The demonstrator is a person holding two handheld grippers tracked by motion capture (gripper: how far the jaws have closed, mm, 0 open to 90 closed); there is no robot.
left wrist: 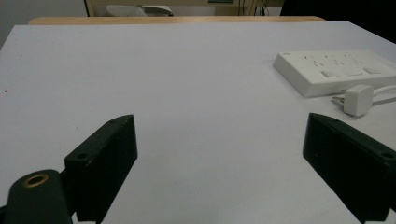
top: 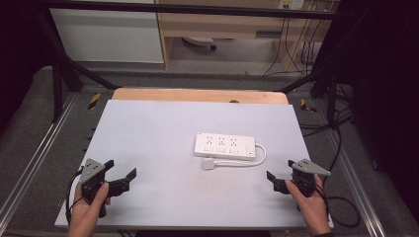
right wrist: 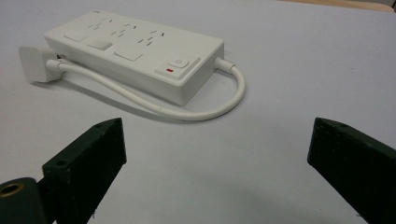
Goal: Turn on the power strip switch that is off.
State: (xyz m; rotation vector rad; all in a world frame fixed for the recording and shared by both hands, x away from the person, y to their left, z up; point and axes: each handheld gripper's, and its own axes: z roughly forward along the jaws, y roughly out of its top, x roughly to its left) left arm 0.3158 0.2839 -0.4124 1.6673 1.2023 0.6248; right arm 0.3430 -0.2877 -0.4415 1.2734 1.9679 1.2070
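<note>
Left gripper (top: 120, 177): black body, two flat black jaws with squared tips. Grey three-cornered plate (top: 92, 170) on top, small holes near its corners. Black cable (top: 73, 190) loops from the rear of the body. From its own camera each jaw (left wrist: 103, 163) shows as a thick matte block with a small screw hole in the top edge; a black round boss with a brass-coloured threaded insert (left wrist: 36, 179) sits beside the left jaw base.

Right gripper (top: 278, 174): same build, black, grey plate (top: 310, 167) on top, black cable (top: 346, 213) trailing behind. Its own camera shows the same jaw blocks (right wrist: 88, 163) with screw holes and a brass insert (right wrist: 11, 189).

Hands (top: 89, 212): bare, no sleeves in view.
</note>
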